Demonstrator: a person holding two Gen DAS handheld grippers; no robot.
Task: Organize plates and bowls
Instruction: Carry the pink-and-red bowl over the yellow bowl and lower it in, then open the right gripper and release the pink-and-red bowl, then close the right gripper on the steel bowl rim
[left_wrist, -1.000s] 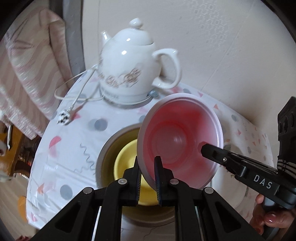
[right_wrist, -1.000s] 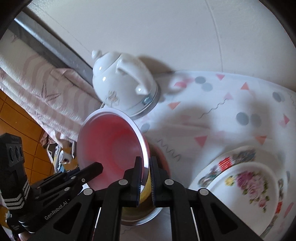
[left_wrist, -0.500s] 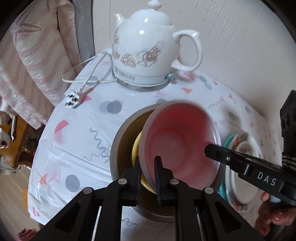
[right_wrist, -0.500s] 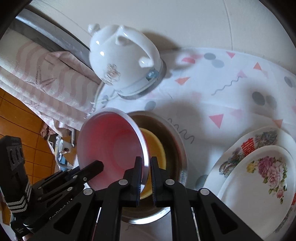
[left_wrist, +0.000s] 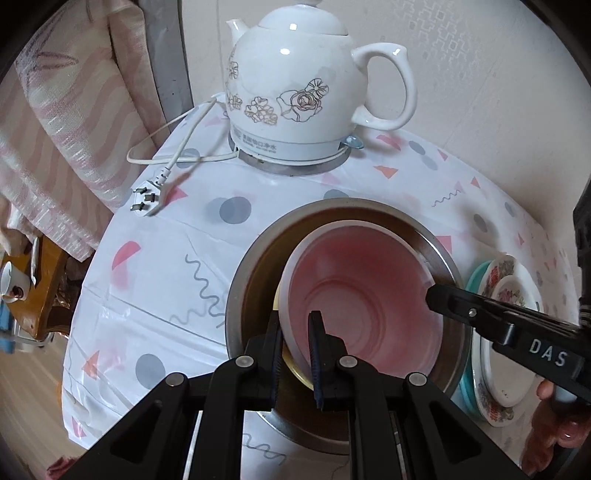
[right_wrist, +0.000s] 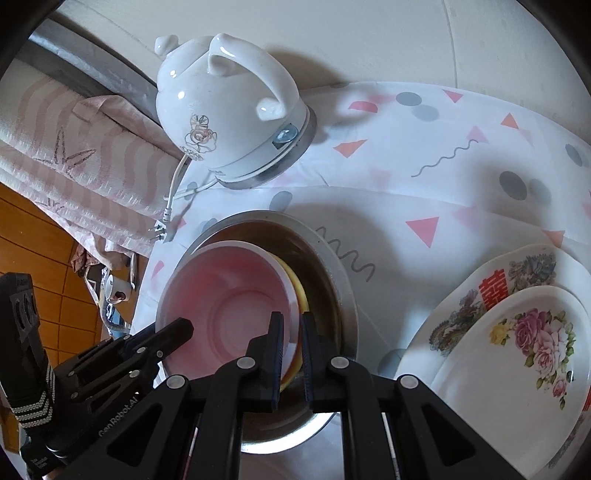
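A pink bowl (left_wrist: 364, 295) sits inside a steel bowl (left_wrist: 258, 258), on top of a yellow bowl (left_wrist: 295, 373) of which only a rim edge shows. My left gripper (left_wrist: 297, 354) is shut on the pink bowl's near rim. My right gripper (right_wrist: 291, 354) is shut on the opposite rim of the pink bowl (right_wrist: 229, 299); the steel bowl (right_wrist: 343, 280) and yellow bowl (right_wrist: 295, 284) show there too. The right gripper also shows in the left wrist view (left_wrist: 439, 299).
A white kettle (left_wrist: 310, 92) stands at the back of the table, its cord and plug (left_wrist: 147, 195) lying to the left. Stacked floral plates (right_wrist: 517, 332) sit right of the steel bowl, over a teal plate (left_wrist: 467, 391). The wall is close behind.
Both grippers have lowered the pink bowl from a tilted hold above the table down into the steel bowl, onto the yellow bowl, and it now lies nearly level.
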